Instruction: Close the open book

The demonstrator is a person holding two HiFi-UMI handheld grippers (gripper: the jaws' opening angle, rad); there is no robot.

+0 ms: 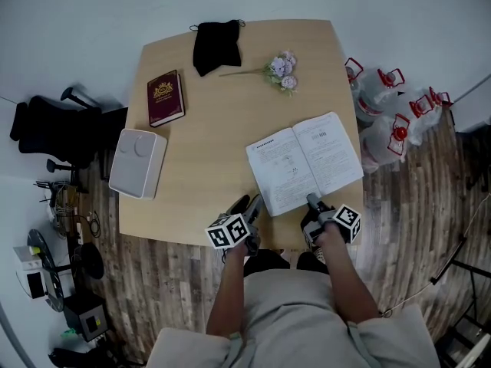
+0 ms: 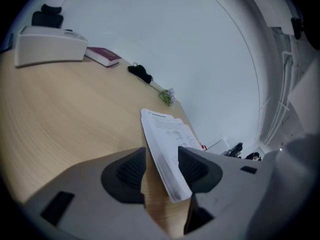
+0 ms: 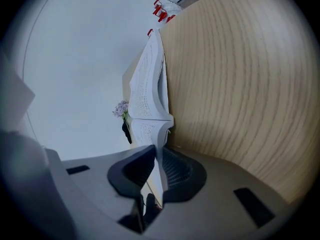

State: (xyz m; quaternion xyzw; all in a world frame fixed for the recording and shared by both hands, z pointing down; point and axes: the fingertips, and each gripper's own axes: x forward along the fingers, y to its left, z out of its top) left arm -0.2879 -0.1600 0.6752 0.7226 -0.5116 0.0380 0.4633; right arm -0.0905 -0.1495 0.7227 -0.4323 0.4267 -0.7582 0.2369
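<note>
An open book (image 1: 305, 162) with white printed pages lies on the wooden table (image 1: 207, 136), near its front edge. My left gripper (image 1: 252, 205) is at the book's near left corner. In the left gripper view it (image 2: 161, 169) is open, and the edge of the left-hand page stack (image 2: 165, 134) runs between the pads, close to the right one. My right gripper (image 1: 314, 203) is at the book's near edge by the spine. In the right gripper view it (image 3: 159, 166) is closed on a thin layer of the book's pages (image 3: 147, 89), which fills the narrow gap.
A dark red closed book (image 1: 165, 96), a black pouch (image 1: 215, 44) and a flower sprig (image 1: 280, 69) lie farther back. A white box (image 1: 138, 162) sits at the left edge. Bags with red clips (image 1: 391, 106) are on the floor to the right, and a black chair (image 1: 61, 129) is to the left.
</note>
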